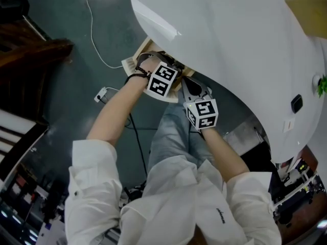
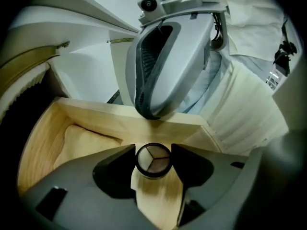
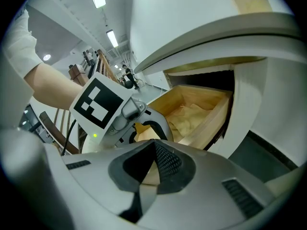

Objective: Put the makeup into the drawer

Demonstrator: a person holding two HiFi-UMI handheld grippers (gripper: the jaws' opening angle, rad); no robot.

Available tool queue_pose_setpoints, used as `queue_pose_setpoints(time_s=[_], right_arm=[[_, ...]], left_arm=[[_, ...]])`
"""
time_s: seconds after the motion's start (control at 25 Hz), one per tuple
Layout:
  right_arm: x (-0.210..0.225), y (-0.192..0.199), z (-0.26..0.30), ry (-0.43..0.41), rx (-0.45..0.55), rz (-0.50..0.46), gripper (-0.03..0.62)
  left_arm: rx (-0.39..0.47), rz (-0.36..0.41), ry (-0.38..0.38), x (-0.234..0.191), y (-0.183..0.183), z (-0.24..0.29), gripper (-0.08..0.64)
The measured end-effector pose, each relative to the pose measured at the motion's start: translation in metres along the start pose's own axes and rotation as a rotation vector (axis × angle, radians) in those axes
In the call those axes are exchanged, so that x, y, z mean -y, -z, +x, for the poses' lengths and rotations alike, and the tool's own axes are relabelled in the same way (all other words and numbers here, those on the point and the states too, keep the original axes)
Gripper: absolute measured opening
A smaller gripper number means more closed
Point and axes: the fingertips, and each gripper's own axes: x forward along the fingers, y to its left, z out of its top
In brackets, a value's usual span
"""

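Observation:
The makeup is a small round compact (image 2: 153, 158) with a three-part palette under a clear lid. My left gripper (image 2: 153, 163) is shut on it, a pad against each side, low inside the open wooden drawer (image 2: 43, 138). A pale crumpled liner (image 2: 81, 143) lies on the drawer's floor. My right gripper (image 3: 153, 145) has its tips together with nothing between them. In the left gripper view the right gripper (image 2: 156, 75) stands at the drawer's front wall, tips on its top edge. In the head view both marker cubes (image 1: 162, 80) sit over the drawer (image 1: 134, 61), under the white table's rim.
The white curved table (image 1: 230, 45) overhangs the drawer, with a wooden board (image 1: 306, 11) on top. A thin cable (image 1: 94, 34) runs over the dark floor, and dark wooden furniture (image 1: 30, 50) stands at the left. The person's legs are right below the drawer.

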Motion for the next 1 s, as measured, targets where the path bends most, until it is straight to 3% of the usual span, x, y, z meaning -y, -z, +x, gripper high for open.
queue_pose_setpoints(time_s=[1.0], right_arm=[[0.003,0.008,-0.001,0.014,0.029,0.075,0.017]], left_arm=[[-0.036,0.013,0.039,0.009,0.018,0.029,0.261]])
